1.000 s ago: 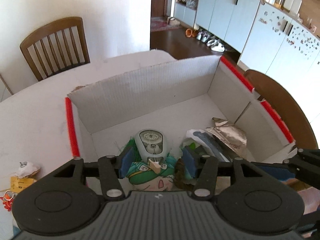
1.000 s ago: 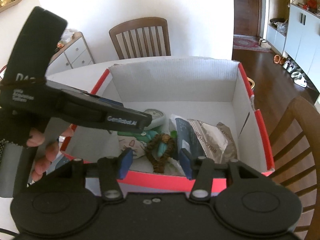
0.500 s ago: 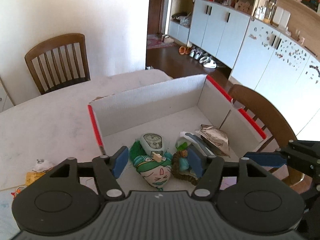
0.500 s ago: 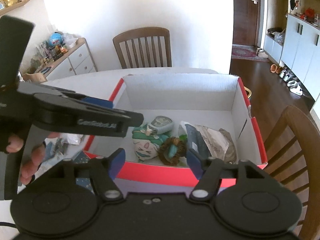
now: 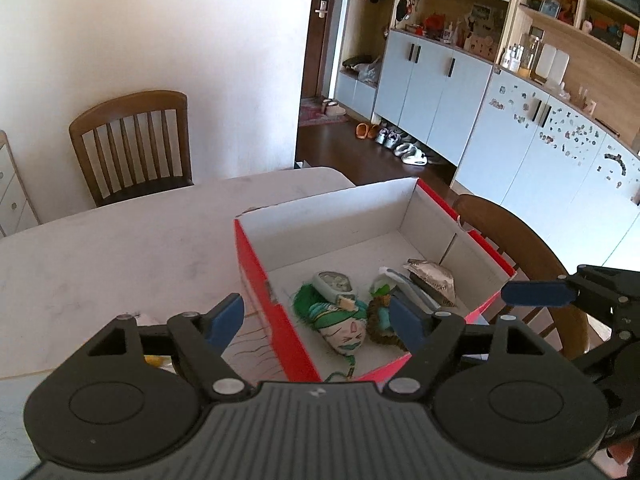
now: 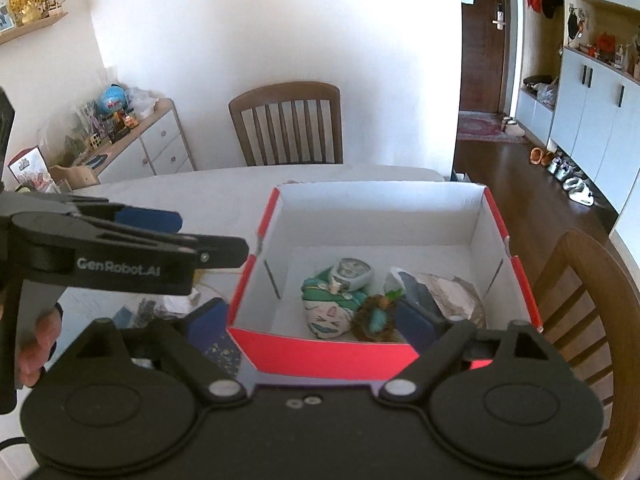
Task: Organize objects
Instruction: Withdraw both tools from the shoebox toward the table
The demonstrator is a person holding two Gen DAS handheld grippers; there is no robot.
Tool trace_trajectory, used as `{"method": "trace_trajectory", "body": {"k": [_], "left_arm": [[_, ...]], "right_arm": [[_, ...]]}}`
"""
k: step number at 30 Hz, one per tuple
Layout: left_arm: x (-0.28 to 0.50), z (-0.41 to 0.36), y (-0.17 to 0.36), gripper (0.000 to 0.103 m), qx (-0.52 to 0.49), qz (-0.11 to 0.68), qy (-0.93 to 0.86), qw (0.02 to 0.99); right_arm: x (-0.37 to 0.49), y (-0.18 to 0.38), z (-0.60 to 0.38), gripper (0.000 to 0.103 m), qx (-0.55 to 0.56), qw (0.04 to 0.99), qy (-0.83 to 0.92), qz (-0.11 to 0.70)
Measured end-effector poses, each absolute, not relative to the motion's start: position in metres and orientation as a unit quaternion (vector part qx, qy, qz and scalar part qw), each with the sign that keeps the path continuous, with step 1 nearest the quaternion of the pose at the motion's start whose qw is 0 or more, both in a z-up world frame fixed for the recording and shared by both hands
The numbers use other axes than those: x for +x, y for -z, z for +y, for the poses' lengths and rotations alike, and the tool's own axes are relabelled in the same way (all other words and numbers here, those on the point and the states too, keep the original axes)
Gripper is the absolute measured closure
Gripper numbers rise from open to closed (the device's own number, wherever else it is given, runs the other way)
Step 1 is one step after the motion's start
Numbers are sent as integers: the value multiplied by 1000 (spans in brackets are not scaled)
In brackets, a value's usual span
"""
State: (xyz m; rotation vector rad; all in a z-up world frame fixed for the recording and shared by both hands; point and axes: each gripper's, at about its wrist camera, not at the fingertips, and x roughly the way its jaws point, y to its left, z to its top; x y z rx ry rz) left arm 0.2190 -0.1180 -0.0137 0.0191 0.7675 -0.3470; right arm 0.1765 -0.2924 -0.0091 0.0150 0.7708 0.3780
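My left gripper [image 5: 316,316] and right gripper [image 6: 312,320] are matt black plastic with smooth blue pads. The red-sided cardboard box [image 6: 320,350] has a matt white, paper-faced interior. Inside lie a soft printed cloth pouch [image 6: 326,310], a crinkled glossy foil packet [image 5: 434,280] and a rough brown braided ring [image 6: 372,318]. The white tabletop [image 5: 120,248] is smooth stone-like; the slatted brown chair [image 6: 288,124] is satin wood.

White desk [image 5: 120,248] carries red cardboard box [image 6: 320,346] (open-topped) just ahead of right hand-held gripper [image 6: 312,320]; small clutter [image 6: 160,304], papers, left of it beneath left hand-held gripper.
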Motion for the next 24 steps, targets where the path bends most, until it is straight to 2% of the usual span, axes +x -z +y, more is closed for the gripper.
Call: {"method": "trace_trajectory", "body": {"k": [6, 10, 14, 24], "left_arm": [[205, -88, 13, 16, 5, 369, 168, 914], [197, -66, 14, 12, -4, 368, 169, 914], [190, -46, 15, 1, -10, 367, 172, 914], [170, 12, 31, 0, -25, 359, 157, 920]], "right_arm": [[167, 6, -273, 2, 3, 914, -172, 368], [160, 5, -256, 1, -7, 916, -165, 366], [155, 7, -241, 1, -5, 915, -164, 368], [146, 12, -201, 1, 2, 914, -164, 370]]}}
